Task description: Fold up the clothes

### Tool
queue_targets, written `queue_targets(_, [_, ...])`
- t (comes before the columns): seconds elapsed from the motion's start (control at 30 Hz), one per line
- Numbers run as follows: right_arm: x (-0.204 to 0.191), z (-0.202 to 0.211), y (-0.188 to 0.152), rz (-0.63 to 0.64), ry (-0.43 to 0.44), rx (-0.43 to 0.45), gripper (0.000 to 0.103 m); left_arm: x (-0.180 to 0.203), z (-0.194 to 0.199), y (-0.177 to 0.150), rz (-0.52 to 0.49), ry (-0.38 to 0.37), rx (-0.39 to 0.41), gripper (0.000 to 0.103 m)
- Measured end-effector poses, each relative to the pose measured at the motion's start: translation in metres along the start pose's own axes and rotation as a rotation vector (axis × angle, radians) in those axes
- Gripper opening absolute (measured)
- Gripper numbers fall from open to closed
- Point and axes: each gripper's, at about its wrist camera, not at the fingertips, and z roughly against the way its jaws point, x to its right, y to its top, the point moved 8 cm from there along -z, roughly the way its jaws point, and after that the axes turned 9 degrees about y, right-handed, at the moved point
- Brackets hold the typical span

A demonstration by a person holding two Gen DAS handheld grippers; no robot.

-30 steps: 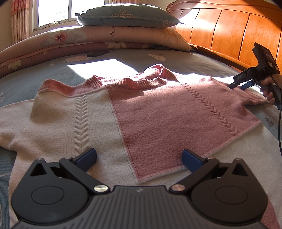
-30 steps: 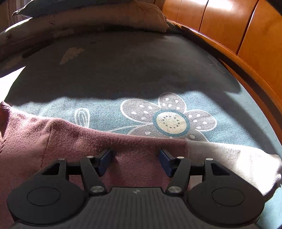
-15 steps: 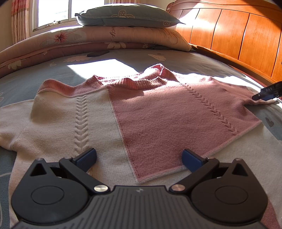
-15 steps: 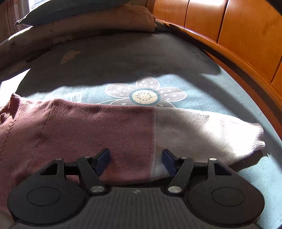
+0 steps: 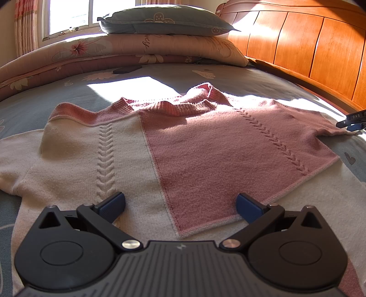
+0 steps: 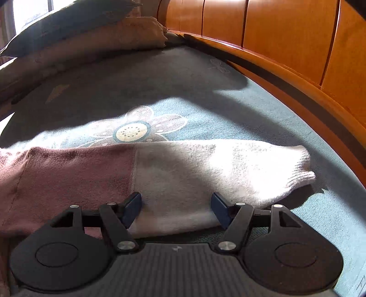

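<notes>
A pink and cream knit sweater (image 5: 205, 146) lies flat on the bed, collar toward the pillows. My left gripper (image 5: 180, 204) hovers open over its hem, where the cream and pink halves meet. The sweater's right sleeve (image 6: 183, 169) stretches sideways, pink near the shoulder and cream toward the cuff (image 6: 299, 164). My right gripper (image 6: 176, 205) stands over the cream part at the sleeve's near edge. Its jaws are opening slightly, the cloth lies below and between them, and the pads do not press on it. Its tip (image 5: 352, 121) also shows at the far right of the left wrist view.
The blue flowered bedsheet (image 6: 205, 102) spreads around the sweater. A wooden headboard (image 6: 286, 38) runs close along the right side. A folded quilt (image 5: 128, 50) with a pillow (image 5: 164, 20) on top sits at the far end, below a window (image 5: 68, 13).
My right gripper has slid sideways along the sleeve from the pink part to the cream part near the cuff. The hand holding it has left the left wrist view. My left gripper stays still.
</notes>
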Motion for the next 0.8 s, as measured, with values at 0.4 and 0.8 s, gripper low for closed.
queue_targets(0.4, [0.022, 0.019, 0.05, -0.189, 0.142, 0.089, 0.087, 0.001, 0.0, 0.0, -0.002, 0.001, 0.0, 0.102])
queue_targets(0.8, [0.055, 0.012, 0.034, -0.162, -0.085, -0.01, 0.087, 0.001, 0.0, 0.0, -0.002, 0.002, -0.001, 0.103])
